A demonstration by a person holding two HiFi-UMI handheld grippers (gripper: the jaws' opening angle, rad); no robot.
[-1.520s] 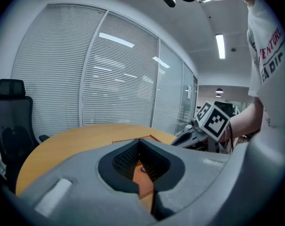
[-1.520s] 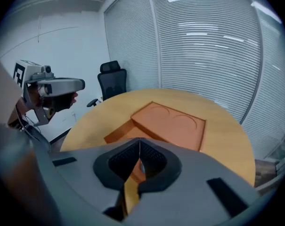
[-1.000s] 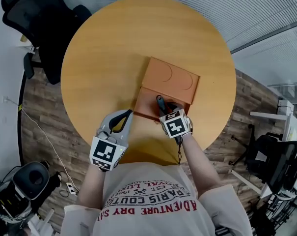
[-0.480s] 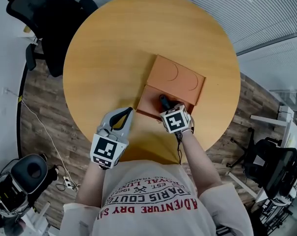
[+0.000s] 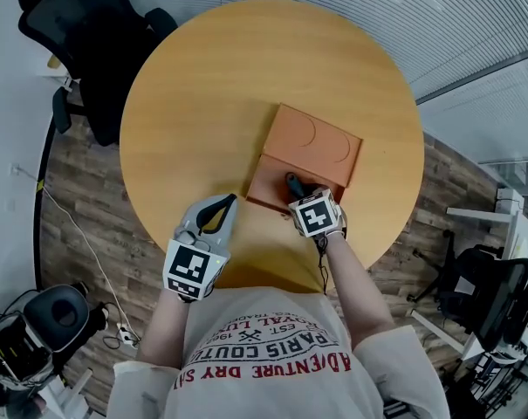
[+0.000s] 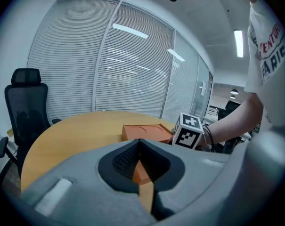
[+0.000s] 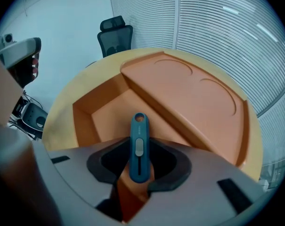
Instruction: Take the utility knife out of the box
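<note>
An orange box lies open on the round wooden table, its lid folded back behind the tray. A dark blue utility knife lies in the tray, hole end away from me. My right gripper points steeply down into the tray with the knife between its jaws. They are closing, and orange still shows between the left jaw and the knife. My left gripper hovers over the table to the left of the box, its fingertips together and nothing held. From the left gripper view the box lies just ahead.
A black office chair stands at the table's far left edge. More chairs and desks are at the right, and a black device sits on the wood floor at the lower left. Blinds cover the glass walls.
</note>
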